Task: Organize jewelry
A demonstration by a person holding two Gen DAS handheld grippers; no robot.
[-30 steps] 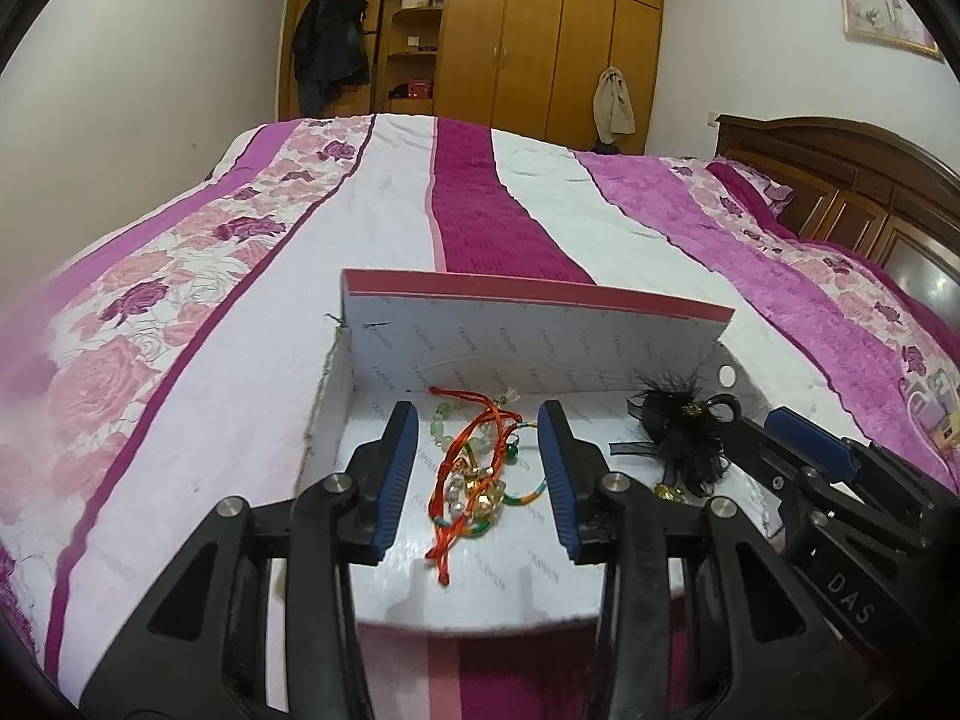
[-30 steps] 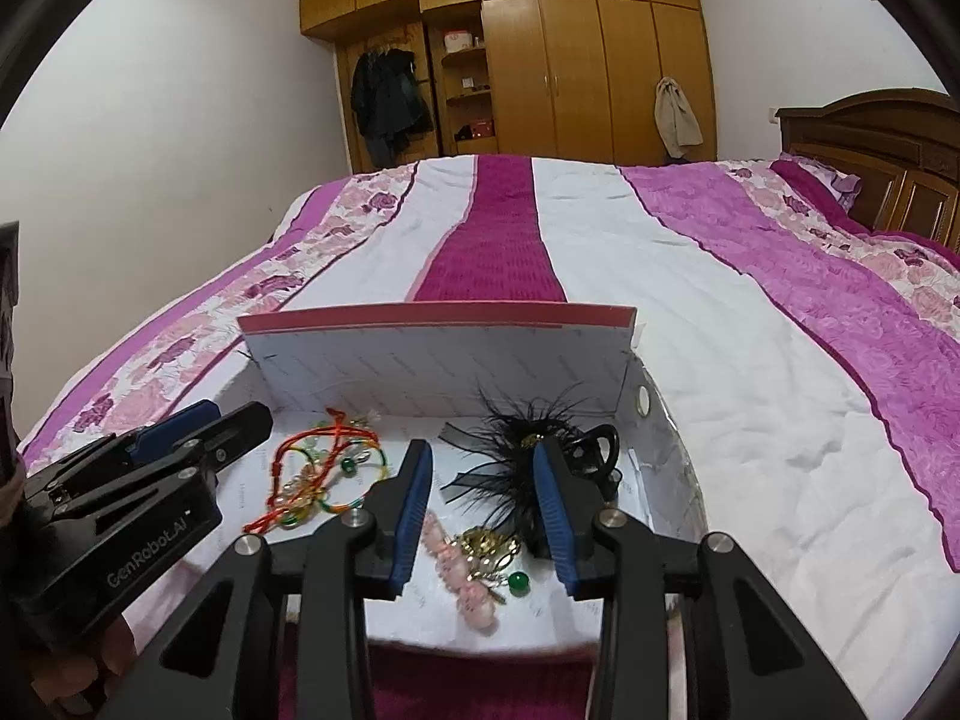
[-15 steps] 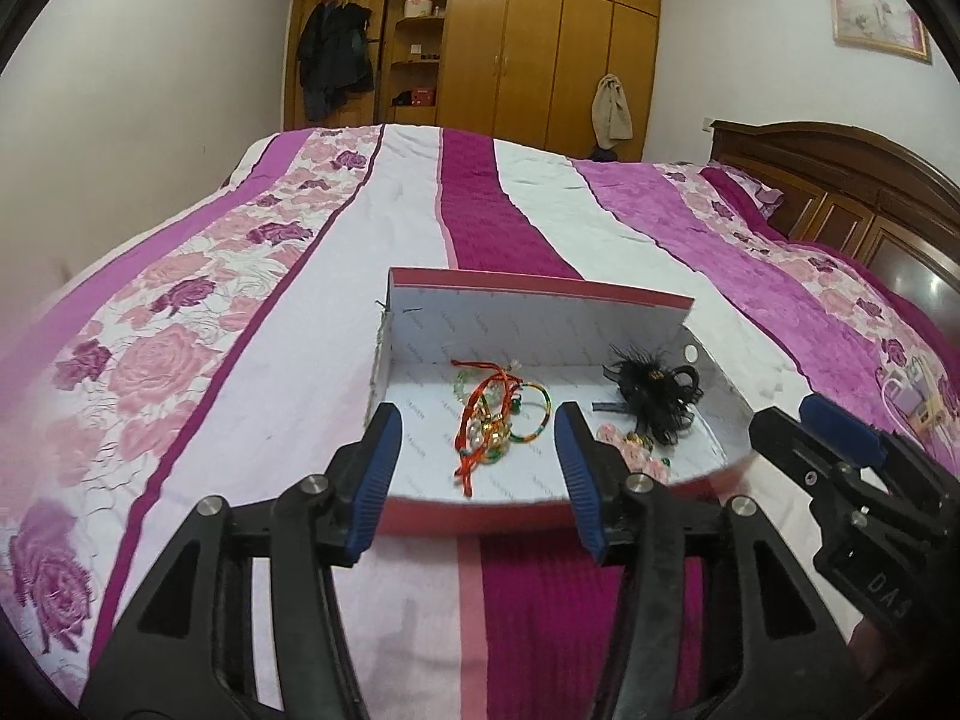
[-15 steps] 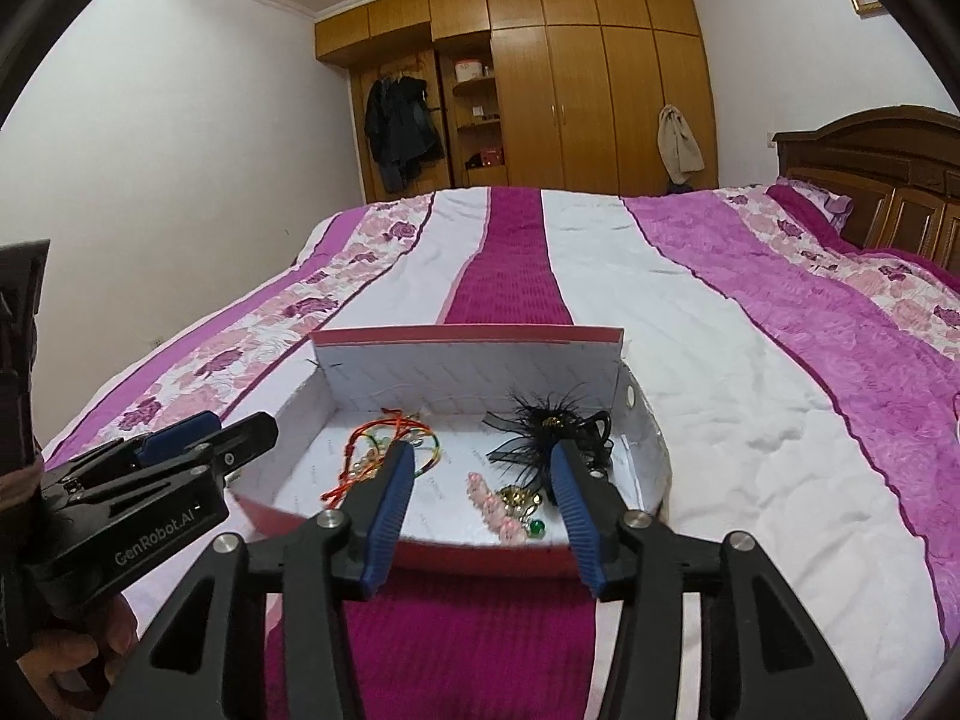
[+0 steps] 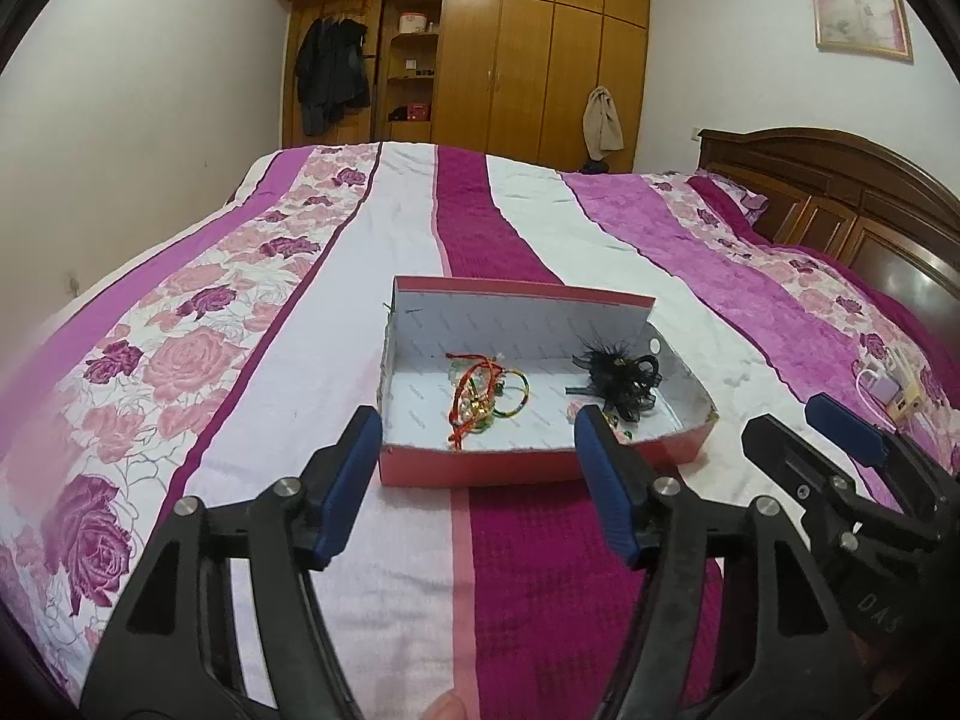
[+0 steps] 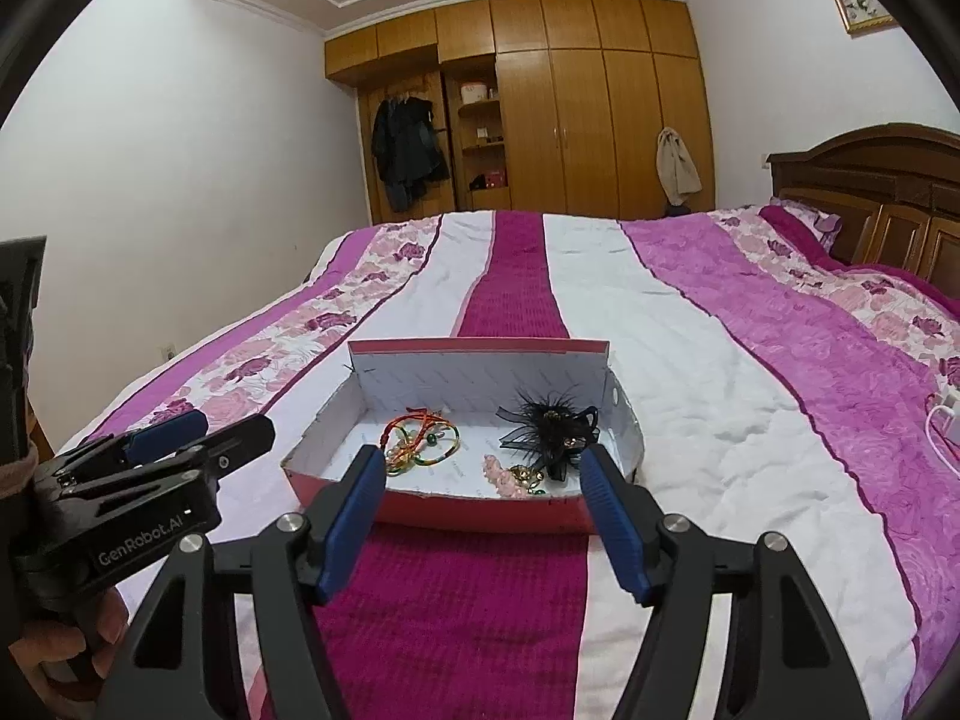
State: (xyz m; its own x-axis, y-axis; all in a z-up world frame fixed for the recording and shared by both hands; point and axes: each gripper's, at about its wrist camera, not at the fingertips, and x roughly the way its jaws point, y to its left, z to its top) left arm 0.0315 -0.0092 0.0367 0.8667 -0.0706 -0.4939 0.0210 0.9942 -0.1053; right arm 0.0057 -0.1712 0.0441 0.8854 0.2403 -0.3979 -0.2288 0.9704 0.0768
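A shallow red box [image 5: 540,468] [image 6: 480,513] with a white inside sits on the bed. In it lie a tangle of red, orange and green bracelets [image 5: 486,399] [image 6: 420,441], a black feathered hair piece [image 5: 624,375] [image 6: 549,429] and pink beads with a gold piece [image 6: 516,475]. My left gripper [image 5: 477,435] hangs in front of the box, jaws opening with nothing between them. My right gripper [image 6: 483,471] is also in front of the box, jaws opening and empty. Each gripper shows at the edge of the other's view [image 5: 840,450] [image 6: 198,438].
The bed has a purple, white and floral striped cover [image 5: 240,360]. A dark wooden headboard [image 5: 840,198] stands at the right and a wardrobe [image 6: 570,120] at the far wall. A white charger and cable [image 5: 882,387] lie at the right on the cover.
Both grippers have drawn back out of the box and risen, and their jaws have widened. The bracelets and the feathered piece stay in the box.
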